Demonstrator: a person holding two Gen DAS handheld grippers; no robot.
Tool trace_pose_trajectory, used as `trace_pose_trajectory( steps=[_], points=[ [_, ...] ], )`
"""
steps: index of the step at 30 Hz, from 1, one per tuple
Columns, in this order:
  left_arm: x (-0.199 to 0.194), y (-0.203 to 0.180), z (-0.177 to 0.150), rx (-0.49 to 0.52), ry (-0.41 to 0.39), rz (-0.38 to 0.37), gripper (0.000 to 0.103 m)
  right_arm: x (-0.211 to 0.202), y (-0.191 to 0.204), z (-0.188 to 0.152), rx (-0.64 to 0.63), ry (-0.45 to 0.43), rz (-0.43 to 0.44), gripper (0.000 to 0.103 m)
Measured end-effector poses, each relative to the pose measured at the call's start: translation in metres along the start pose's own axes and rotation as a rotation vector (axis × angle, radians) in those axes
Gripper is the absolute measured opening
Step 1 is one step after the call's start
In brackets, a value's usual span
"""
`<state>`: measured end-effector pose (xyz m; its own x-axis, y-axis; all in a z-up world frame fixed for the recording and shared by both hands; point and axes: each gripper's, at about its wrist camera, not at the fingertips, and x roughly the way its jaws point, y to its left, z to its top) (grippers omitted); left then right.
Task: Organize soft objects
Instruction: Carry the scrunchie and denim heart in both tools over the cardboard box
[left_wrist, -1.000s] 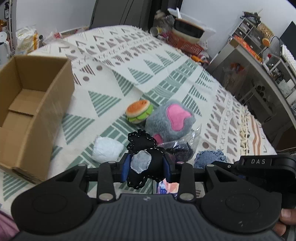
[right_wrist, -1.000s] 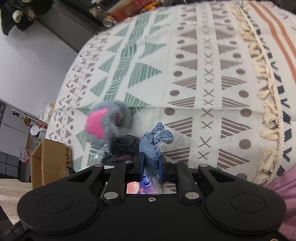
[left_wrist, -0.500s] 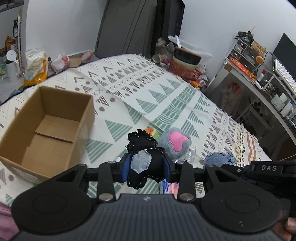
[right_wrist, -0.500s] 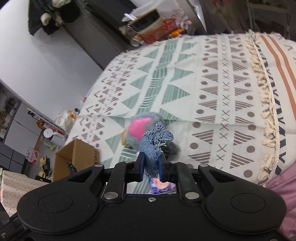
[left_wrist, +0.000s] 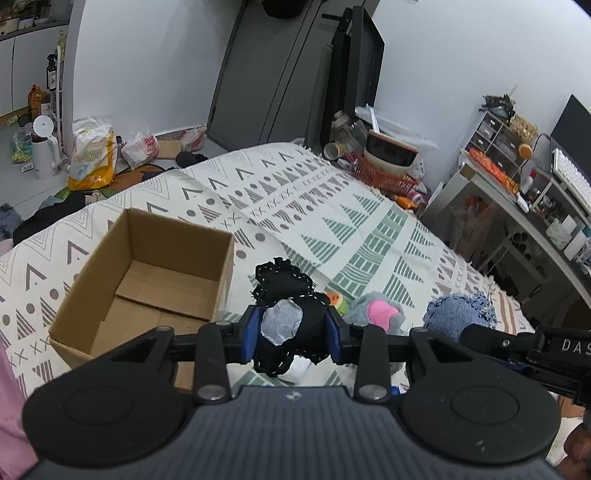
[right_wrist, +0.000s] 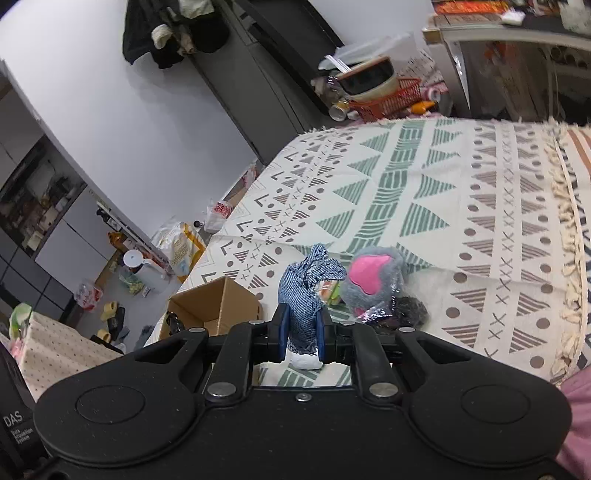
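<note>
Both hands loaded: the left hand-held gripper (left_wrist: 291, 334) is clamped on a black pouch (left_wrist: 284, 291), floppy cloth with white dashed stitching and a grey patch, while the right hand-held gripper (right_wrist: 301, 334) pinches a blue denim scrap (right_wrist: 306, 291), frayed and bunched at the top. Both pieces are held up off the bed, so nothing is delivered yet. Just beyond the left gripper sits the cardboard box (left_wrist: 147, 280), open-topped, stiff-walled, and as far as its floor shows, bare. By my read the job is barely begun. A white wad (right_wrist: 304, 362) peeks out below the right fingers, crumpled and papery-looking. Further out on the patterned blanket (right_wrist: 424, 192) waits a cluster: a fuzzy grey plush (right_wrist: 373, 284) with a smooth pink patch, a small burger toy (left_wrist: 334, 298) tucked beside it, and something dark in crinkly clear wrap (right_wrist: 406, 310), which I can't identify. Those all look left to collect.
</note>
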<state>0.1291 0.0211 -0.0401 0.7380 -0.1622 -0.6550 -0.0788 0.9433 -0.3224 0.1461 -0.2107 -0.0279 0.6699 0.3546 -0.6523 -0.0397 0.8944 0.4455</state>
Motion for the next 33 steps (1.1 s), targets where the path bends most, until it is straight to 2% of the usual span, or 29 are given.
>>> trace_pose_trajectory(
  steps=[13, 23, 27, 30, 33],
  points=[
    [-0.010, 0.027, 0.030, 0.030, -0.071, -0.016, 0.036, 0.006, 0.061, 0.018, -0.155, -0.019, 0.005, 0.015],
    [0.011, 0.072, 0.044, -0.036, -0.043, 0.005, 0.036, 0.045, 0.098, 0.018, -0.185, 0.042, 0.101, 0.015],
    [0.023, 0.086, 0.048, -0.033, -0.041, 0.060, 0.036, 0.067, 0.106, 0.018, -0.179, 0.069, 0.131, 0.015],
    [0.034, 0.100, 0.048, -0.053, -0.022, 0.075, 0.036, 0.084, 0.112, 0.017, -0.177, 0.093, 0.149, 0.015],
    [0.045, 0.109, 0.047, -0.046, -0.017, 0.127, 0.036, 0.101, 0.119, 0.016, -0.175, 0.116, 0.169, 0.015]
  ],
)
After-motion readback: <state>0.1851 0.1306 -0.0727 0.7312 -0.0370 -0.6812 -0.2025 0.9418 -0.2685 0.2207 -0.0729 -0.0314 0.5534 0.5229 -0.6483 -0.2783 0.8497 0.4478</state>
